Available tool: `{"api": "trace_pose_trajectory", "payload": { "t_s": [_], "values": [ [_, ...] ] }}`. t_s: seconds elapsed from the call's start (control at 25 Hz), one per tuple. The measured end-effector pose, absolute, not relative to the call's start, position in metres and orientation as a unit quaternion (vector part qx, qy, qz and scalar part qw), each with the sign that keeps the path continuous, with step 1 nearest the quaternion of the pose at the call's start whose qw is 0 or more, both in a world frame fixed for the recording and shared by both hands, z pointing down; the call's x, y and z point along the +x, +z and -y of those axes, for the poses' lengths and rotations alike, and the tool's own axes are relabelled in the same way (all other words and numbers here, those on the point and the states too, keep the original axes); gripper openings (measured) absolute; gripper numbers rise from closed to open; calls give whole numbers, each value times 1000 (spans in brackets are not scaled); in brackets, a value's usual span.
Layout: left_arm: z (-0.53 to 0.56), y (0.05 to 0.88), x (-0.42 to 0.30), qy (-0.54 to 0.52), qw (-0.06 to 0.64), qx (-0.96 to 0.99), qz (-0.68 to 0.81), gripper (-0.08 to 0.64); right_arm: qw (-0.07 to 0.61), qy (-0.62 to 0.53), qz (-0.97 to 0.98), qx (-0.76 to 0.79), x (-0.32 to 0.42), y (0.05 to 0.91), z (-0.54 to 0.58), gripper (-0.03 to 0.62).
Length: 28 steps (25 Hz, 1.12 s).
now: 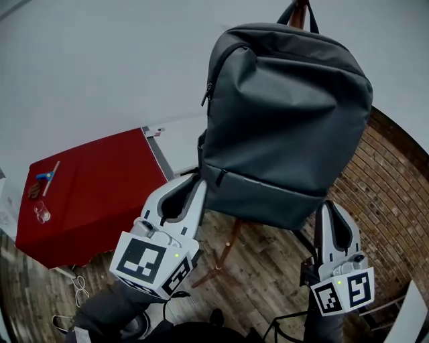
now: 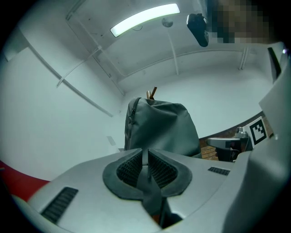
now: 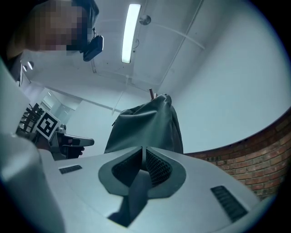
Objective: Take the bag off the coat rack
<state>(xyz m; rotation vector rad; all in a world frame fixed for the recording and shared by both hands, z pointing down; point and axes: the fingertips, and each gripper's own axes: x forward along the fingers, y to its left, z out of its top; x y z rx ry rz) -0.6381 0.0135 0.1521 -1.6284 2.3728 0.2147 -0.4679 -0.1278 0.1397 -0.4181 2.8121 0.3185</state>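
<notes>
A dark grey backpack (image 1: 285, 120) hangs by its top loop from the wooden coat rack (image 1: 299, 12), and the bag hides most of the pole. Below its lower left corner my left gripper (image 1: 198, 182) points up, shut and empty, with the tips close to the bag's bottom edge. Under the bag's lower right corner my right gripper (image 1: 331, 205) is also shut with nothing in it. In the left gripper view the backpack (image 2: 160, 127) rises just beyond the closed gripper (image 2: 146, 151). The right gripper view likewise shows the backpack (image 3: 146, 127) past the closed gripper (image 3: 144, 148).
A table with a red cloth (image 1: 94, 191) stands at the left with small items near its far edge. The rack's lower pole (image 1: 232, 242) and its feet stand on the wooden floor. A curved brick wall (image 1: 392, 187) runs along the right, and a white wall stands behind.
</notes>
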Motion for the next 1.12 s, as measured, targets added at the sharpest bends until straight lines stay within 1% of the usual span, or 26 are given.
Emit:
{"api": "trace_pose_trajectory", "payload": {
  "t_s": [0.04, 0.12, 0.28, 0.36, 0.44, 0.6, 0.68, 0.8, 1.0, 1.12],
  "values": [
    [-13, 147, -642, 73, 129, -559, -816, 42, 138, 110, -974, -142, -469, 136, 131, 21],
    [-9, 136, -650, 72, 133, -560, -814, 76, 133, 115, -975, -138, -472, 126, 139, 98],
    [-3, 110, -660, 77, 151, -562, -809, 122, 133, 131, -974, -130, -478, 112, 150, 170],
    [-3, 100, -661, 81, 162, -563, -806, 161, 123, 141, -975, -122, -482, 113, 151, 224],
    [0, 88, -662, 79, 176, -564, -803, 213, 116, 147, -975, -117, -485, 109, 155, 256],
    [12, 66, -660, 72, 203, -587, -781, 257, 132, 152, -971, -130, -477, 90, 166, 268],
    [5, 60, -669, 73, 204, -576, -788, 267, 138, 152, -972, -118, -488, 79, 170, 268],
    [6, 44, -677, 85, 206, -560, -798, 273, 147, 147, -973, -97, -500, 53, 181, 268],
    [25, 17, -677, 91, 232, -563, -788, 275, 178, 148, -971, -64, -506, 15, 182, 268],
    [42, 9, -685, 82, 226, -573, -784, 275, 191, 162, -966, -59, -518, -4, 181, 268]
  ]
}}
